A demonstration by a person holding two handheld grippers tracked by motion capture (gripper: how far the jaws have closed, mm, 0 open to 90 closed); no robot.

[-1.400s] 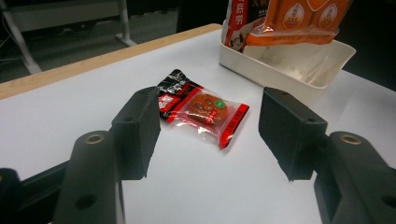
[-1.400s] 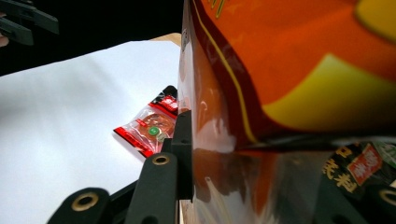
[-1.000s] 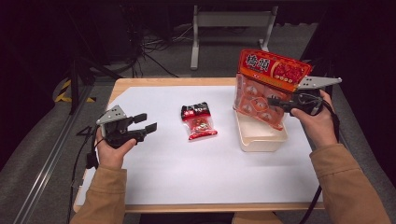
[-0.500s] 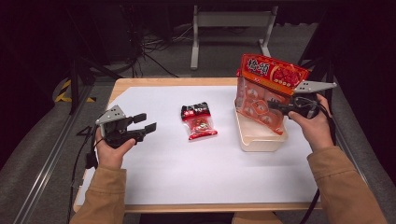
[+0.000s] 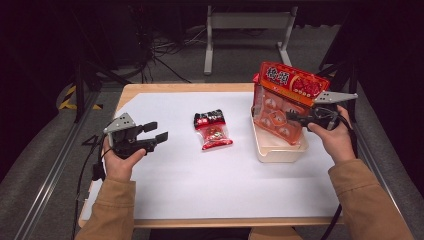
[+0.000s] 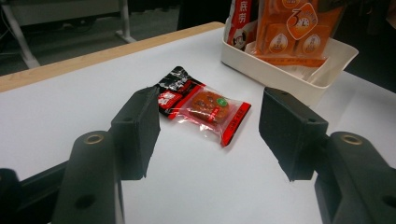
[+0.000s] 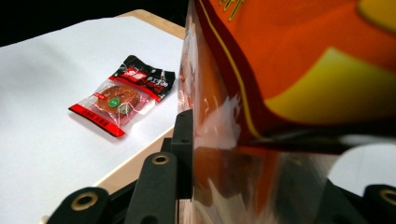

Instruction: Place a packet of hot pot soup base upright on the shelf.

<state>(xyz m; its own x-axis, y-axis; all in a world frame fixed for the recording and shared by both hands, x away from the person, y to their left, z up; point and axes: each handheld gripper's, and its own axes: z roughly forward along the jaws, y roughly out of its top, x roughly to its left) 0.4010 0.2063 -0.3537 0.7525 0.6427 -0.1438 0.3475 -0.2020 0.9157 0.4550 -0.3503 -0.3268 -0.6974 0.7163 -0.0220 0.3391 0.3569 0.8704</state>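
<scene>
Right claw: jaws clamped on the side of a large orange bag; the bag stands upright, its lower end inside a cream tray directly beneath the claw; in the right gripper view the bag's glossy film presses against the left jaw and crowds the lens; tray sits on the white desk near its right edge, in front of the right hand.

Left claw: jaws spread wide, nothing between them, held just above the desk well apart from the right claw; left hand grips it from behind.

Small packet: red and black, clear window, lying flat on the desk between the two claws; in the left gripper view it lies ahead of the open jaws, with the tray beyond it.
</scene>
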